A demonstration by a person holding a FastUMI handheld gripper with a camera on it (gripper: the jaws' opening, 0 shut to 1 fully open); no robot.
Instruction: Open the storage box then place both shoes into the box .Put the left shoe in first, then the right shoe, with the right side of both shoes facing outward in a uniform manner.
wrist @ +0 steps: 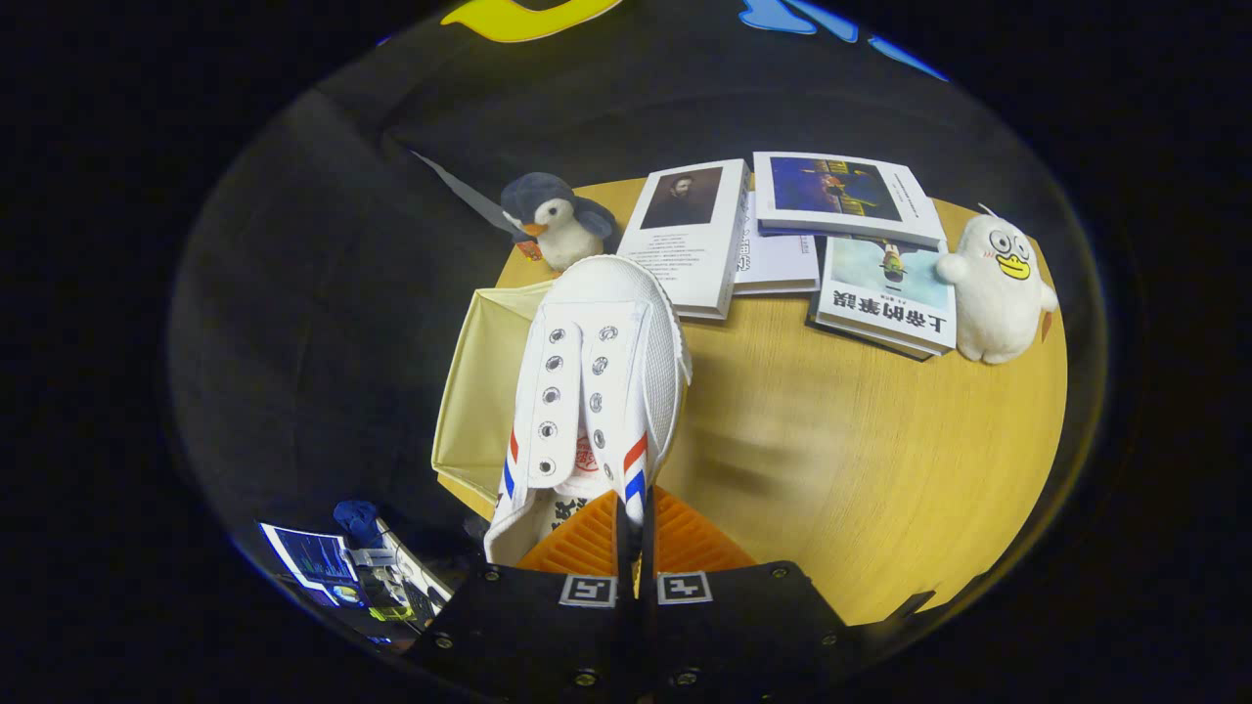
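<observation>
A white canvas shoe (597, 381) with red and blue side stripes and no laces hangs toe-forward just ahead of my fingers. My gripper (634, 533) is shut on the shoe's right collar edge near the heel, both fingers pressed close together on it. Below and left of the shoe stands the pale yellow storage box (484, 391), its top open toward me; the shoe hovers over the box's right side. The box's inside is mostly hidden by the shoe.
The round wooden table (861, 460) carries several books (831, 235) at the far side, a grey penguin plush (553, 220) beyond the box and a white duck plush (998, 288) at the far right. A screen and clutter (342, 567) lie low at the left, off the table.
</observation>
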